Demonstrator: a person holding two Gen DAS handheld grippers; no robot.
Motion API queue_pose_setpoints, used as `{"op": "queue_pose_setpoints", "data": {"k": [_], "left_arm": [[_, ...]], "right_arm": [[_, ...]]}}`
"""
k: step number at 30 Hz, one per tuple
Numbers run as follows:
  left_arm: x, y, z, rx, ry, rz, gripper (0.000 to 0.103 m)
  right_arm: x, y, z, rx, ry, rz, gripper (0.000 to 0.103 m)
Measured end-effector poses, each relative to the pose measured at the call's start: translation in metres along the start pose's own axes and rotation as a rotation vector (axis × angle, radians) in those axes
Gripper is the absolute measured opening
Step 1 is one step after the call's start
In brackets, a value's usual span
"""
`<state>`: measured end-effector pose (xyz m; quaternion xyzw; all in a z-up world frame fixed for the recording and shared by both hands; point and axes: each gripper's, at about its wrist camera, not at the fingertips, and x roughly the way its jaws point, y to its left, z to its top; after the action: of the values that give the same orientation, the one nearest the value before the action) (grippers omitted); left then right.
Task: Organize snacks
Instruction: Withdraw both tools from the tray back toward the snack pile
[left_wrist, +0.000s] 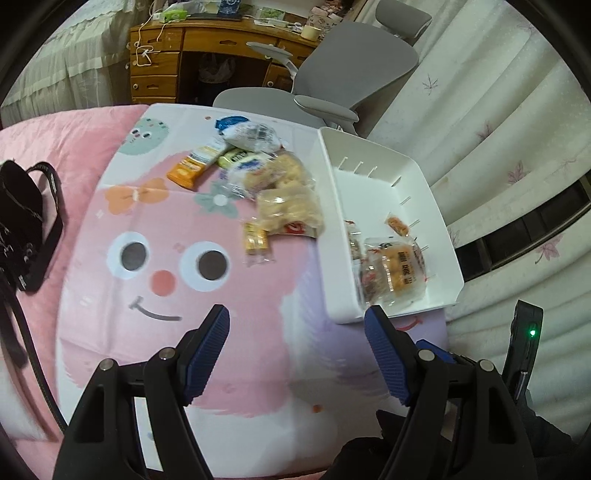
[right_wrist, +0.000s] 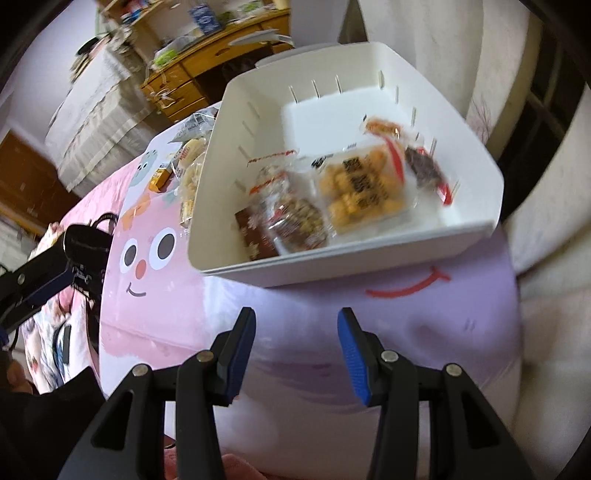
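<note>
A white bin (left_wrist: 439, 206) (right_wrist: 369, 254) stands on a pink cartoon-face mat (left_wrist: 177, 295) (right_wrist: 155, 295). Inside it lie several snack packets, among them a pack of golden puffs (left_wrist: 400, 271) (right_wrist: 360, 188) and a brown nut pack (right_wrist: 299, 221). Left of the bin a loose pile of snacks rests on the mat: an orange bar (left_wrist: 192, 168), clear bags of pale biscuits (left_wrist: 288, 206), a small yellow packet (left_wrist: 255, 238). My left gripper (left_wrist: 297, 317) hovers open over the mat, nothing between its blue pads. My right gripper (right_wrist: 297, 319) is open and empty just before the bin's near wall.
A black strapped bag (left_wrist: 22, 229) lies on the pink bedding at left. Behind the mat stand a grey office chair (left_wrist: 354, 66) and a wooden desk (left_wrist: 166, 55) with clutter. White curtains (left_wrist: 498, 110) hang to the right. The left gripper's arm (right_wrist: 40, 277) shows in the right wrist view.
</note>
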<state>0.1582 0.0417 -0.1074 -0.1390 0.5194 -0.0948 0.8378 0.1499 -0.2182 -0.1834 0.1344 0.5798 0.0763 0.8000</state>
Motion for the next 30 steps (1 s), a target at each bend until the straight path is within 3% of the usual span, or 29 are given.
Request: {"op": "queue_pose_setpoints", "data": {"k": [15, 30], "left_arm": [[-0.036, 0.092, 0.02, 0.165, 0.029, -0.004, 0.074], [-0.015, 0.142, 0.059, 0.239, 0.097, -0.005, 0.074]], "right_arm": [[0.028, 0.091, -0.048, 0.189, -0.043, -0.01, 0.046], [0.058, 0.149, -0.06, 0.236, -0.029, -0.063, 0.046]]}}
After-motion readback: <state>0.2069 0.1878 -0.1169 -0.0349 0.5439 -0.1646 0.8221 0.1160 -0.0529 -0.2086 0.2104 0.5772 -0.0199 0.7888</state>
